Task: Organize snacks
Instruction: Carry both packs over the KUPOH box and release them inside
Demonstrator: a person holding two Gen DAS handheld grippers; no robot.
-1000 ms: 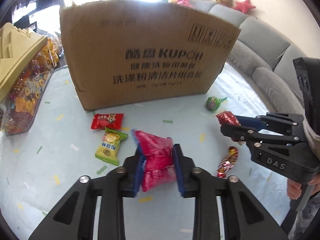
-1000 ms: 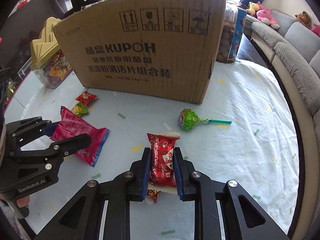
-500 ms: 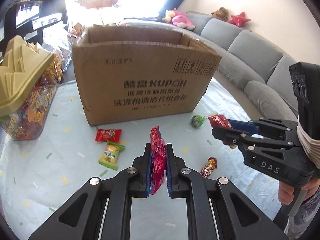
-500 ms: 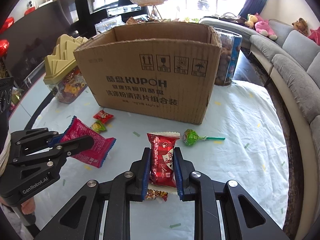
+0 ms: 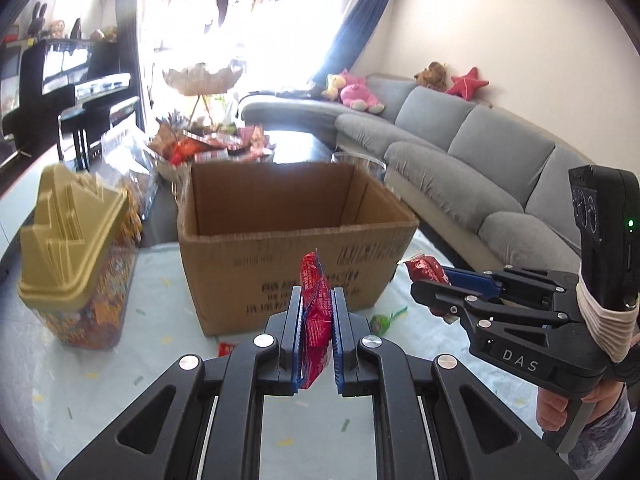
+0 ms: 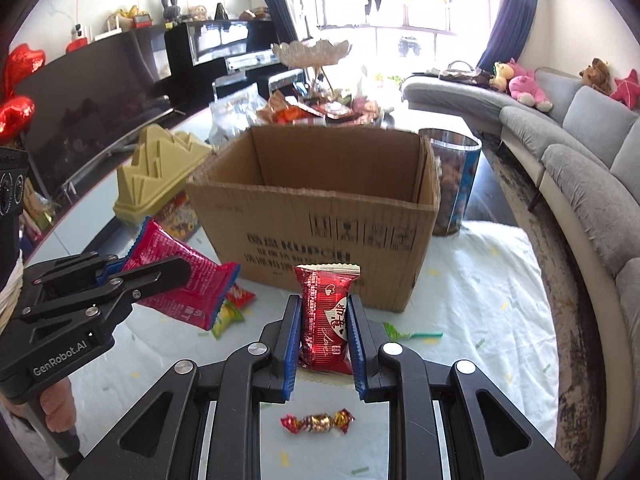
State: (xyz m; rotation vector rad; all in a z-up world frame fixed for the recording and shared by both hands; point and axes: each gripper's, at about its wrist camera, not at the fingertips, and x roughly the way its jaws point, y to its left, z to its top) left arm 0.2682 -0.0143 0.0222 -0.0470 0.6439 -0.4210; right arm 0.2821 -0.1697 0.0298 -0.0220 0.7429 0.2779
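Note:
My left gripper [image 5: 316,340] is shut on a pink-red snack packet [image 5: 316,312], held edge-on above the table in front of the open cardboard box [image 5: 288,248]. The packet also shows in the right wrist view [image 6: 180,276], with the left gripper [image 6: 160,276] around it. My right gripper [image 6: 324,340] is shut on a red snack packet [image 6: 326,316], held upright in front of the box [image 6: 320,216]. The right gripper shows in the left wrist view [image 5: 432,284] to the box's right.
On the table lie a wrapped candy [image 6: 318,424], a green lollipop [image 6: 400,334], a small red packet [image 6: 240,296] and a yellow-green packet [image 6: 226,316]. A gold-lidded sweet jar [image 5: 76,264] stands left of the box, a clear tub [image 6: 454,184] behind right. A grey sofa [image 5: 460,152] curves at right.
Both grippers have risen with their packets and now sit level with the box's rim, so its open inside shows. The packets stay gripped.

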